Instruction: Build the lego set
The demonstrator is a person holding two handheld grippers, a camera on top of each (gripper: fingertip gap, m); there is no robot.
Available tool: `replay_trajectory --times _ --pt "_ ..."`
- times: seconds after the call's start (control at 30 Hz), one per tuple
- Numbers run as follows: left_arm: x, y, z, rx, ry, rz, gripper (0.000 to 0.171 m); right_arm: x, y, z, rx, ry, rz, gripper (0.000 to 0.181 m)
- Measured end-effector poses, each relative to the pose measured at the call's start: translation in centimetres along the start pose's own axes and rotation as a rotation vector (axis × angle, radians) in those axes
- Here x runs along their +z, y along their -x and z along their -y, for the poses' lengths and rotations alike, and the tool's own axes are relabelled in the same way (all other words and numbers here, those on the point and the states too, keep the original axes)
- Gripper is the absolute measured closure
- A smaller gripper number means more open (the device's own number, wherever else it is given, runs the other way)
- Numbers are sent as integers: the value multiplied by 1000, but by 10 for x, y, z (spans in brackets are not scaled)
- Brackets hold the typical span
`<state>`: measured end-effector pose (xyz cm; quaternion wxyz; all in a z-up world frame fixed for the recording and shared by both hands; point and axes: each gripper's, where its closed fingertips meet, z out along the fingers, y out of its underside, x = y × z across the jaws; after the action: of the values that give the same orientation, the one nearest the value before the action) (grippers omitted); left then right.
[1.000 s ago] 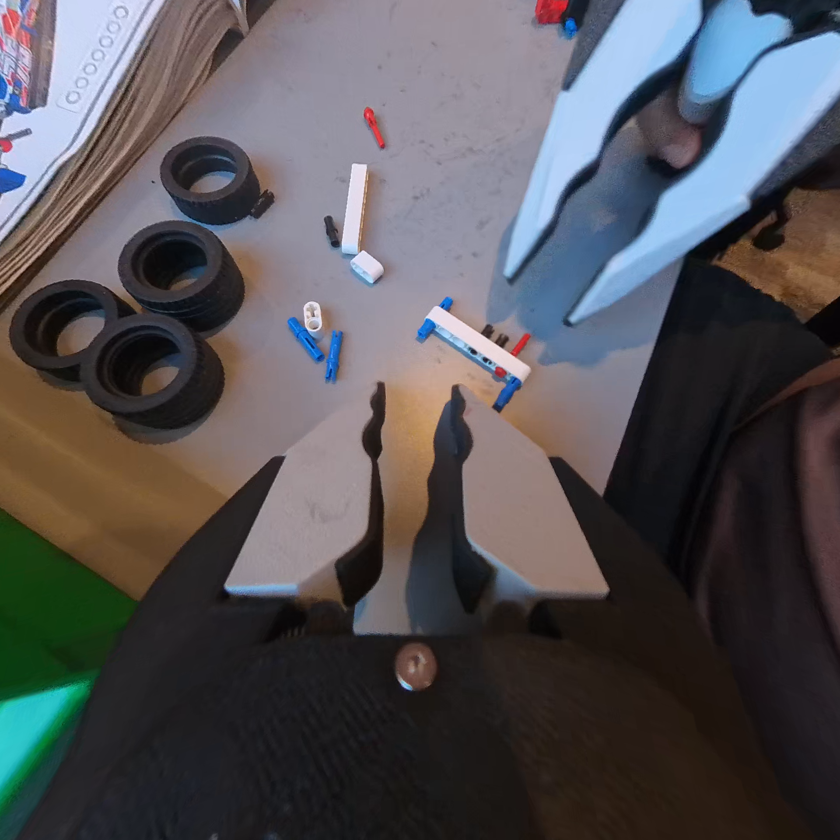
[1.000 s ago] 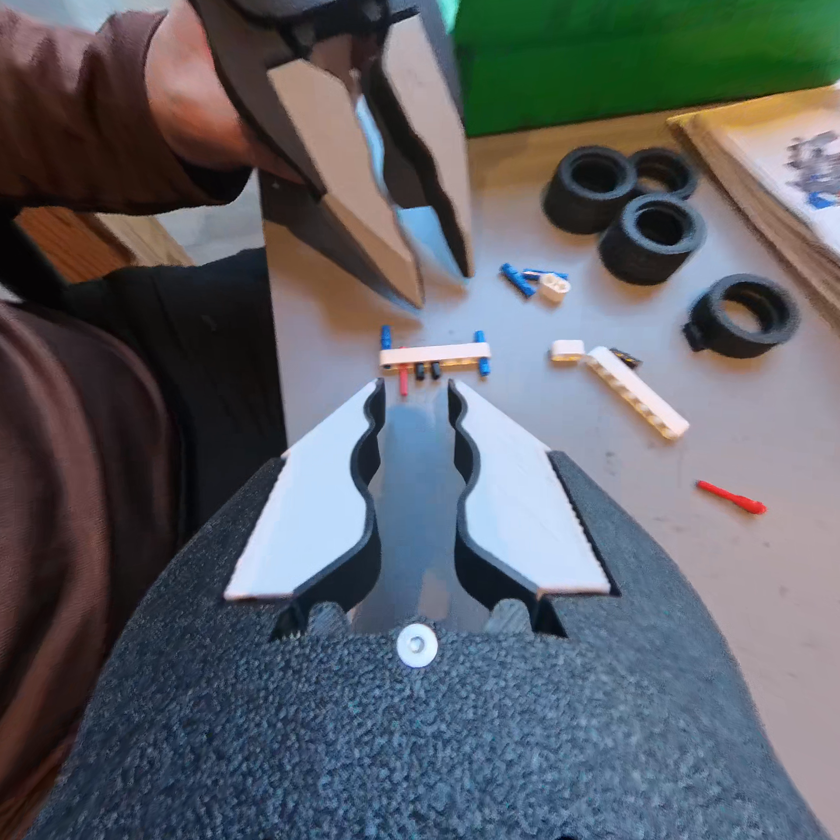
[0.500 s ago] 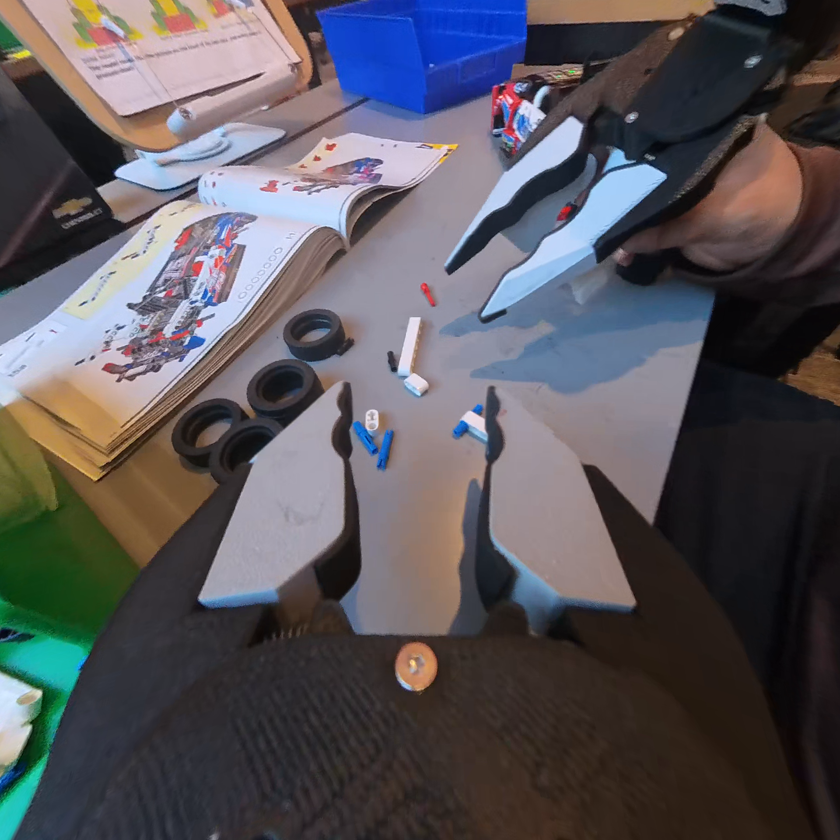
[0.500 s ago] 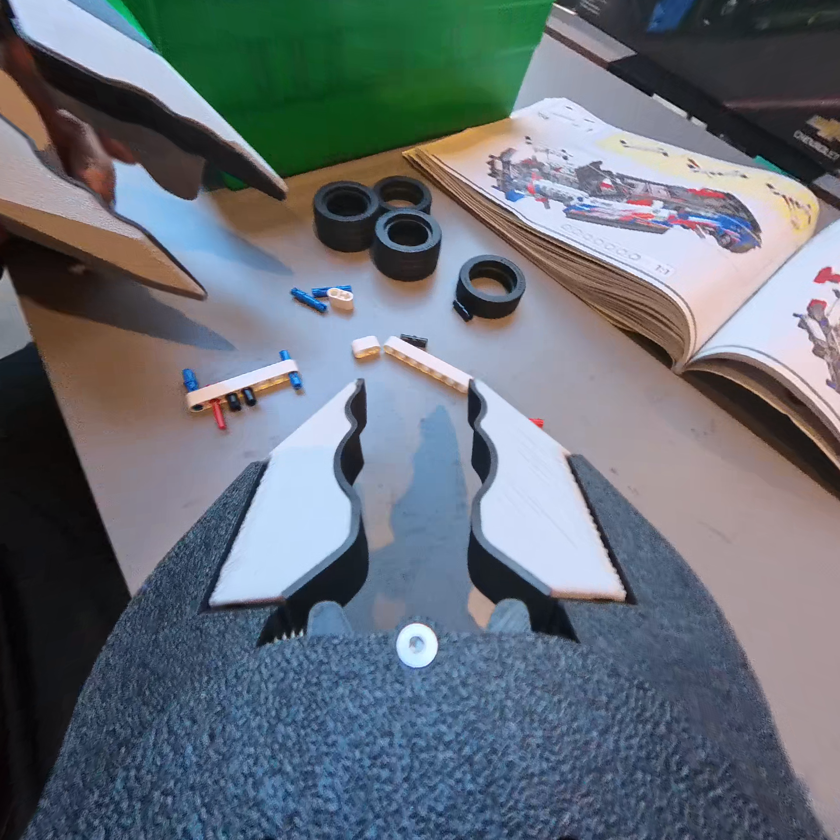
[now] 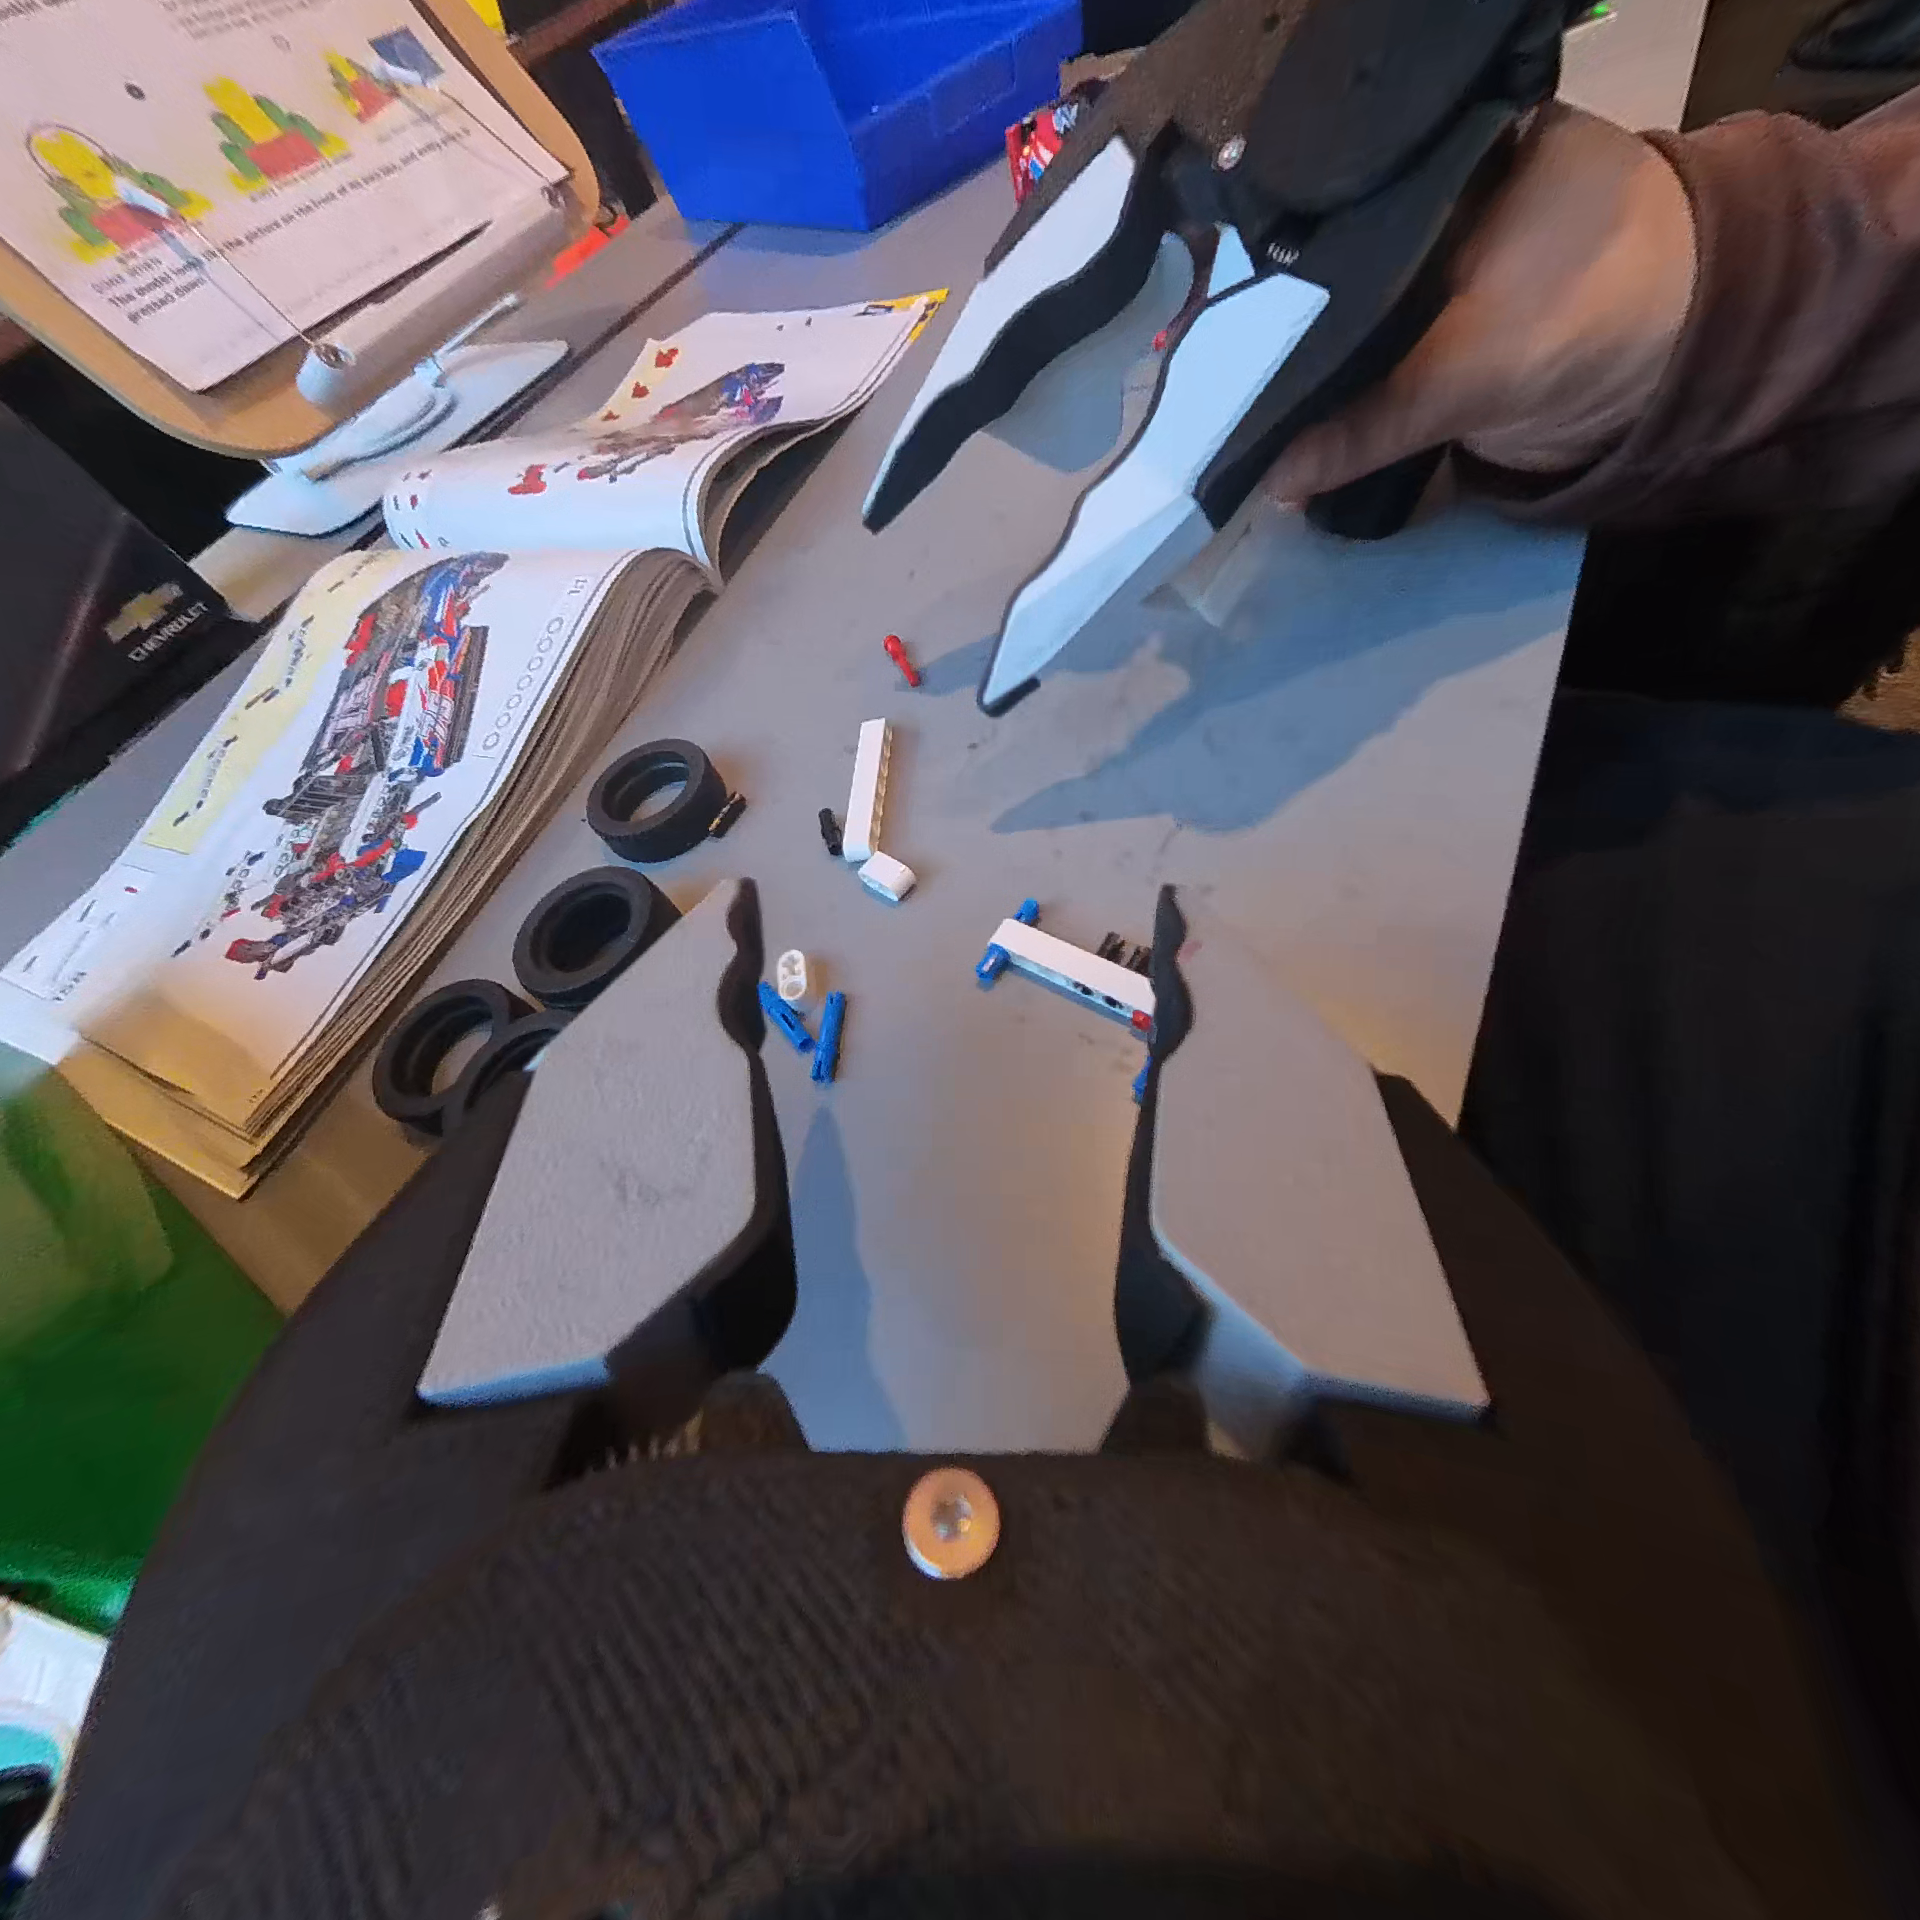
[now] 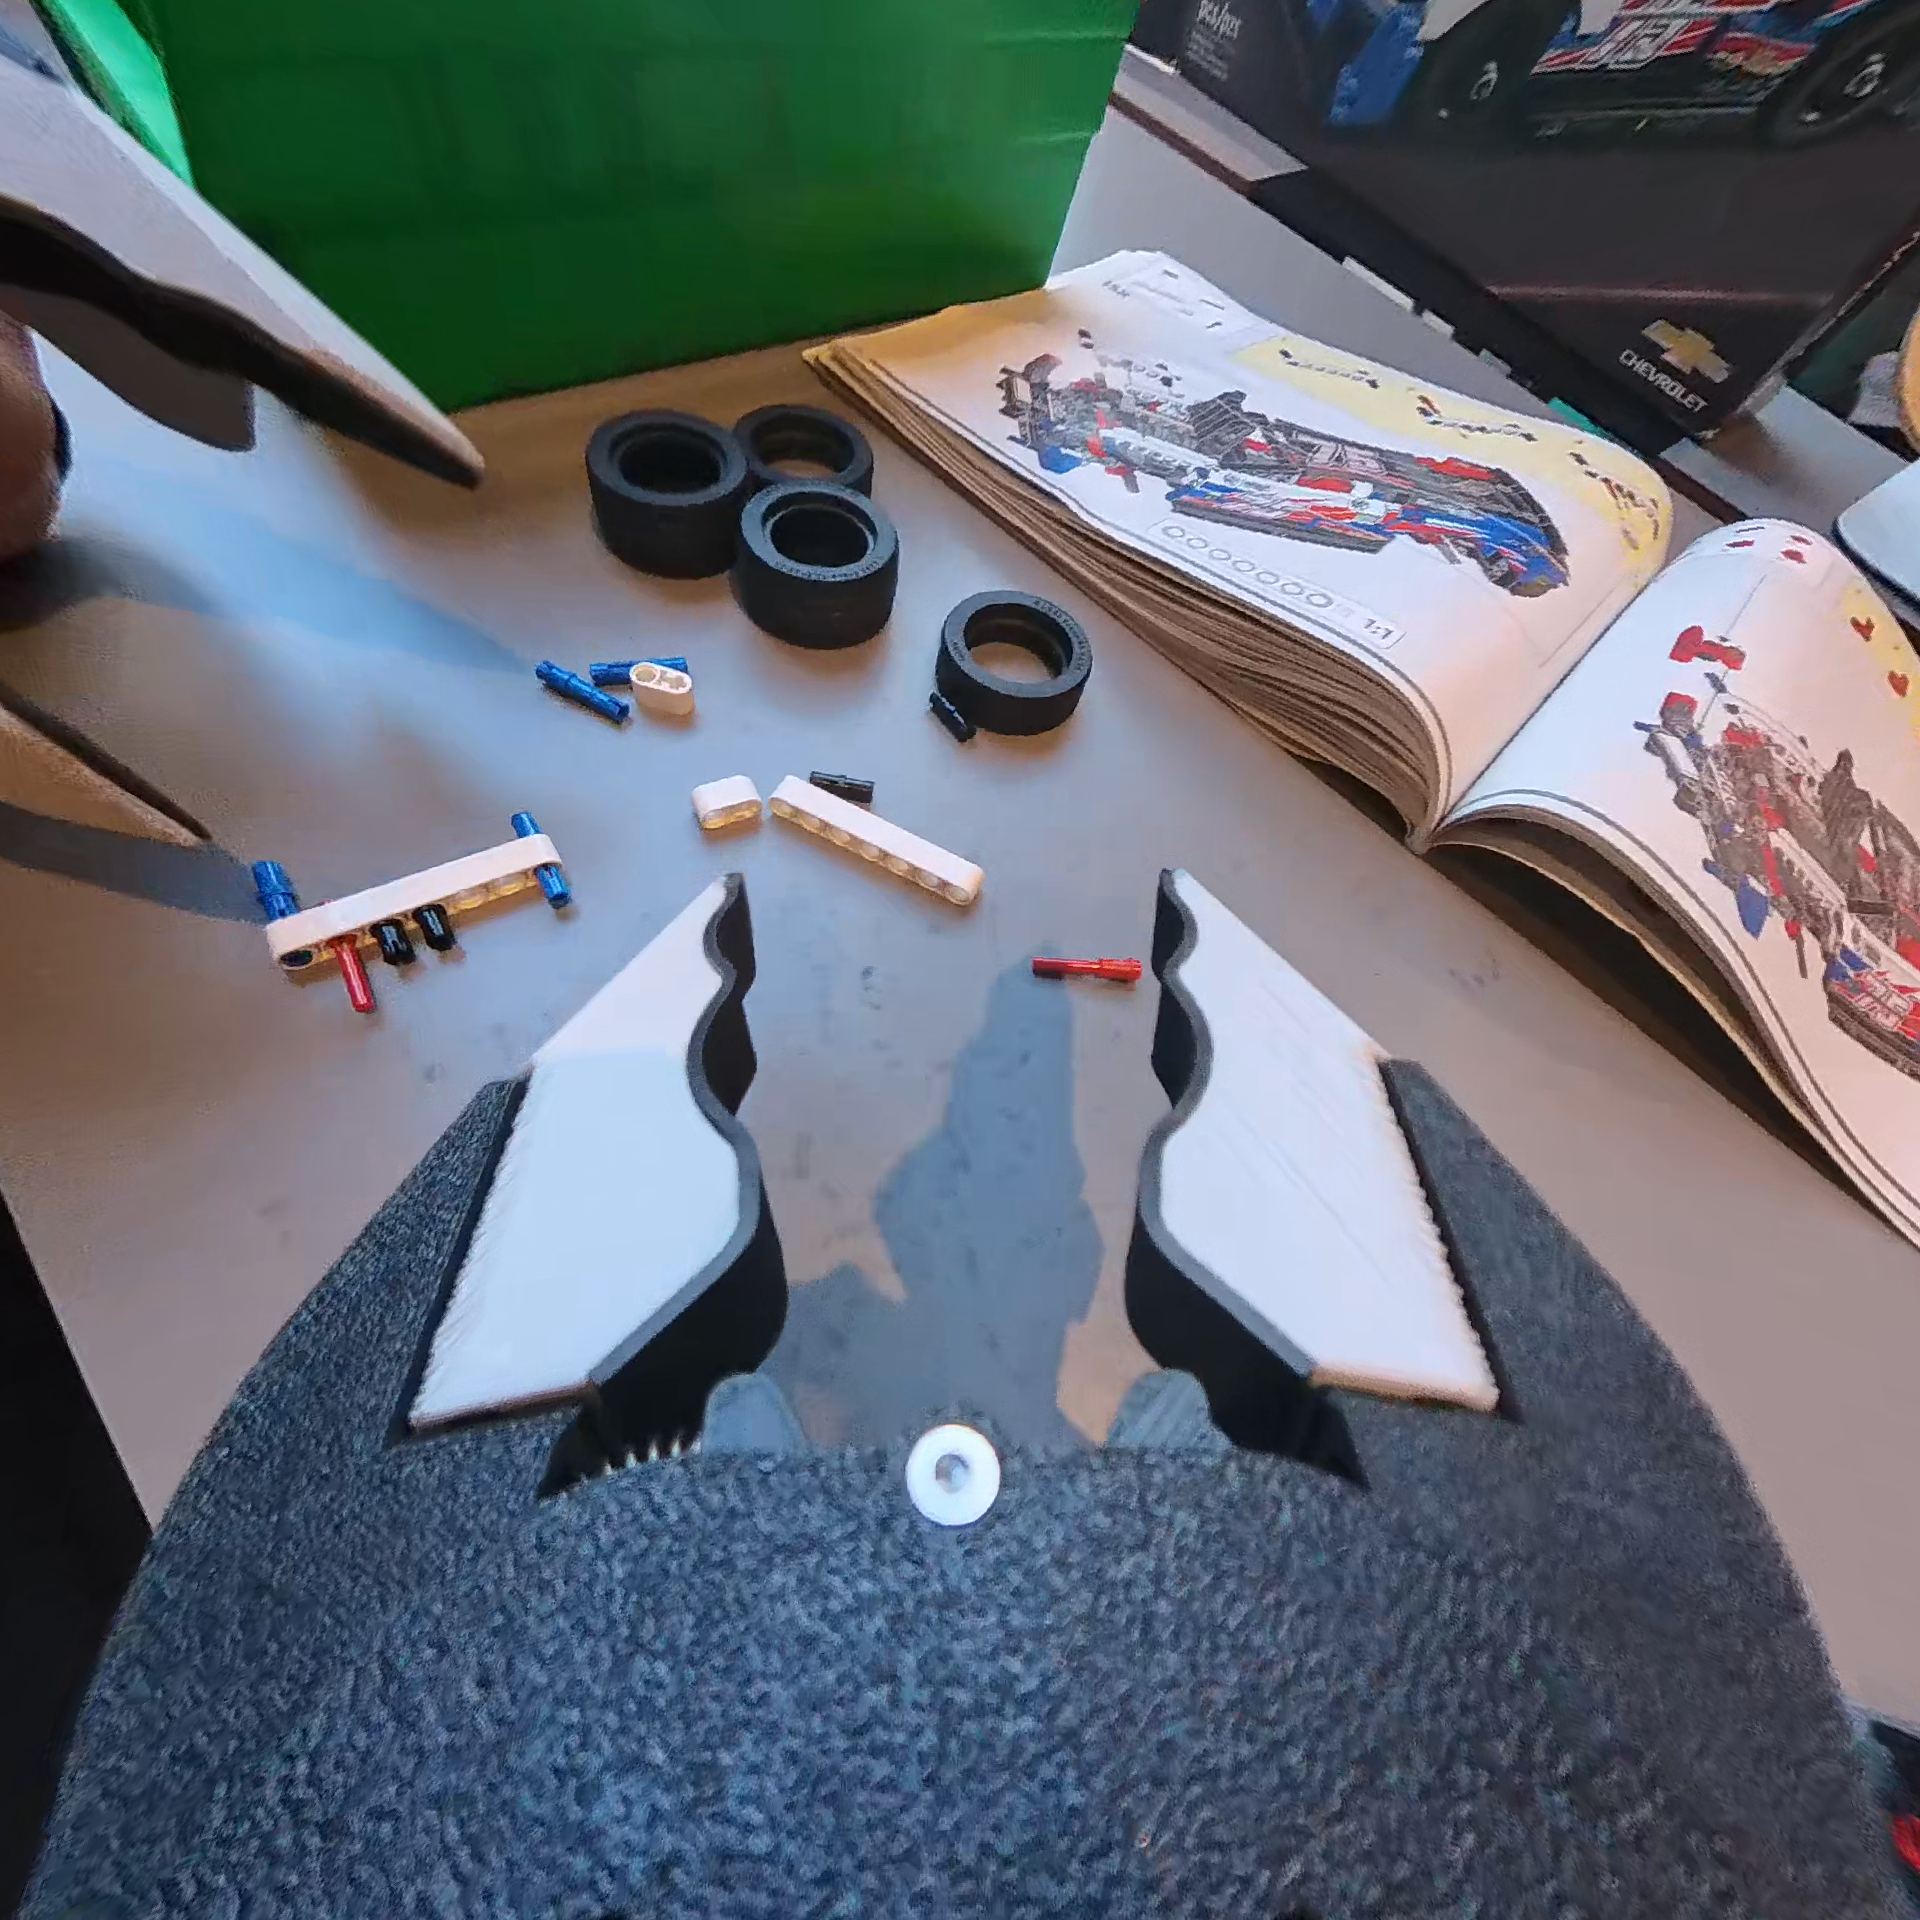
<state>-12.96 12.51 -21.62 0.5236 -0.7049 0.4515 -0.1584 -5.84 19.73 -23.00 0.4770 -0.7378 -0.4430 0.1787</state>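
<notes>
A white beam with blue, black and red pins [image 6: 410, 906] lies on the grey table [image 6: 312, 1091], also in the left wrist view [image 5: 1070, 971]. A bare white beam [image 6: 875, 854] lies beside a short white link [image 6: 724, 802] and a black pin [image 6: 840, 785]. Two blue pins [image 6: 582, 689] and a small white connector [image 6: 663, 686] lie farther back. A red pin [image 6: 1086, 968] lies between the right fingertips. My left gripper [image 5: 956, 899] is open and empty above the table. My right gripper [image 6: 945, 888] is open and empty, also in the left wrist view [image 5: 940, 613].
Several black tyres [image 6: 816, 561] lie near an open instruction booklet [image 6: 1299, 499]. A green bin [image 6: 623, 166] stands behind them, a dark box [image 6: 1558, 187] at the far right. A blue bin [image 5: 831, 104] stands at the back. The table's edge runs beside a person's dark clothing [image 5: 1714, 1039]. From the right gripper's tips to the short white link [image 6: 724, 802] is close to 5 cm. Seen from the left wrist view [image 5: 891, 871] as well.
Both grippers have opened wider and risen, tilting up from the table. The right gripper has swung from over the pinned beam to over the red pin.
</notes>
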Motion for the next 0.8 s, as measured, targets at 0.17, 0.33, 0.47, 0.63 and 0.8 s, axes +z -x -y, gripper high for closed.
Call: replay_trajectory --times 0.17,0.33,0.47,0.63,0.8 --pt "1 5 -2 -69 8 -13 92 2 1 -2 3 14 6 102" --pt "-3 11 2 -58 -23 45 107 2 1 -2 6 16 10 102" --pt "-2 9 0 -42 -6 44 110 2 2 -3 3 21 15 103" --pt "0 4 0 -44 0 5 105 2 2 -2 14 14 23 104" --pt "-2 -2 2 -45 -17 -43 102 2 0 -2 56 13 45 111"
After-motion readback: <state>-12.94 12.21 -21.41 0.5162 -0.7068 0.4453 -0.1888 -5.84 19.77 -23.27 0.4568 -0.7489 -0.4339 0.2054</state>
